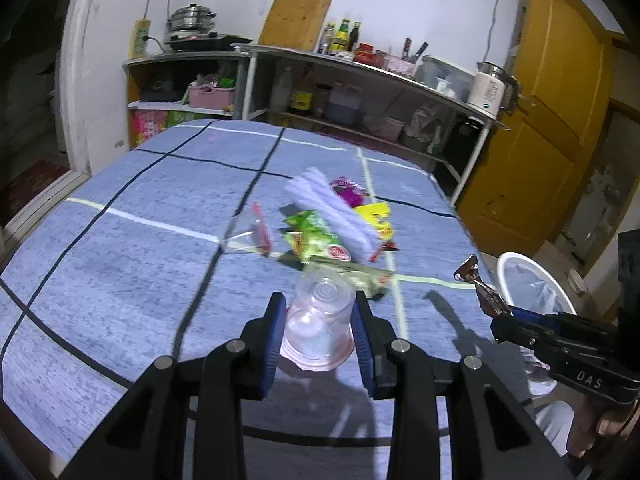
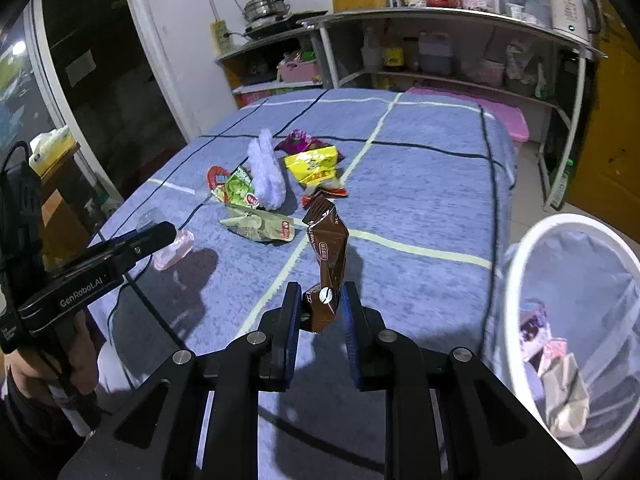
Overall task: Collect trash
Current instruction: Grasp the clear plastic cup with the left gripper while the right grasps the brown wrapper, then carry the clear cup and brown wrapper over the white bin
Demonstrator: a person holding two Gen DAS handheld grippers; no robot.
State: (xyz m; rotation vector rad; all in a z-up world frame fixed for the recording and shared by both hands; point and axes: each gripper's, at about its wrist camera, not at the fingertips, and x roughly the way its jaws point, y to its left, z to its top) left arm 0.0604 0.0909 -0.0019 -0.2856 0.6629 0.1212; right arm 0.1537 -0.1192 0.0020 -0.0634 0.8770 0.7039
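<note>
Left gripper [image 1: 320, 320]: pinching a clear cup [image 1: 320, 320].
Right gripper [image 2: 320, 312]: pinching a brown wrapper [image 2: 326, 248], near the bin [image 2: 516, 280].
Risk: wrapper held low, may flop outside the bin.

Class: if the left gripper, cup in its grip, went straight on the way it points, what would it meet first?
Probably the pale green wrapper lying just beyond the clear plastic cup held by the left gripper, though depth is uncertain.

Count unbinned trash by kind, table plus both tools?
Wrappers: 6 (brown wrapper, green, pale green, yellow, purple, red)
Plastic cup: 1
Clear bag: 1
White fluffy pad: 1
Total: 9
</note>
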